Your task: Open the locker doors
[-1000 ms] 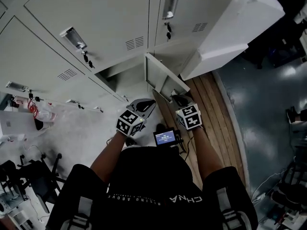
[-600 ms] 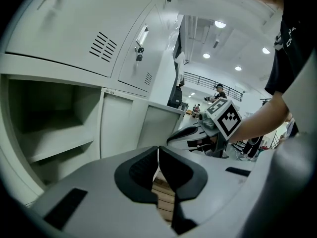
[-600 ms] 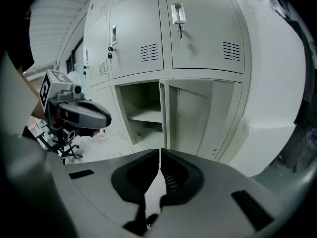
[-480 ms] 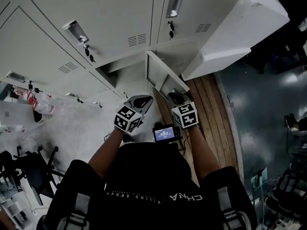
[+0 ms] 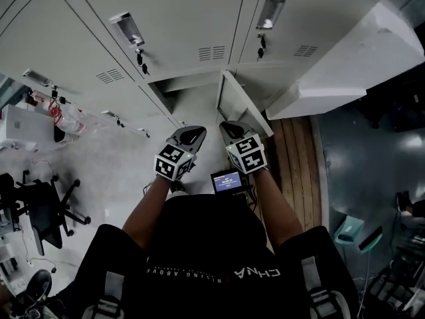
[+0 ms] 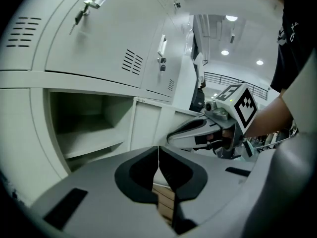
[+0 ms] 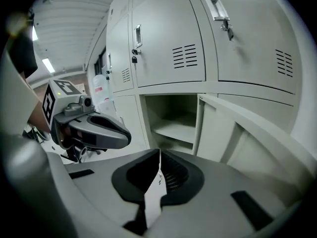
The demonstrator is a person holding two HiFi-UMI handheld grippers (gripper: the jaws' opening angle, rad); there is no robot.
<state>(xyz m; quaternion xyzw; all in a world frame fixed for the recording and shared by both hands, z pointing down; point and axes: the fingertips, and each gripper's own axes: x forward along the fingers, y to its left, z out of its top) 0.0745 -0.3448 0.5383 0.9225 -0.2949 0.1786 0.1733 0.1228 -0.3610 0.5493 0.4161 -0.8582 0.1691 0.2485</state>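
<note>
Lockers (image 5: 186, 12) in pale grey fill the top of the head view. Two closed upper doors sit at top centre, each with one recessed handle (image 5: 127, 28) and a key hanging beneath it. A third closed door with its own handle shows at the far upper left. Below them, one lower door (image 5: 236, 104) stands swung out toward the person. The one open compartment (image 5: 191, 105) lies just left of it, and the gripper views show a single shelf inside. A broad white panel (image 5: 345, 65) juts from the row at upper right.

Two grippers, one per hand, sit side by side at frame centre, each carrying one marker cube (image 5: 172, 162). The left gripper (image 5: 188, 135) has its jaws pressed together with nothing between them. The right gripper (image 5: 232, 127) is likewise closed and empty, its tip just below the open door's lower edge; whether it touches cannot be told. One small screen (image 5: 227, 181) glows below and between the two cubes. One office chair (image 5: 43, 208) stands at the left edge, and one wooden floor strip (image 5: 295, 151) runs at right.

Against the frame a second earlier, the two cubes have drawn nearer each other, the right one shifting left and up. The whole locker row has slid rightward in frame, and the chair is now in fuller view
</note>
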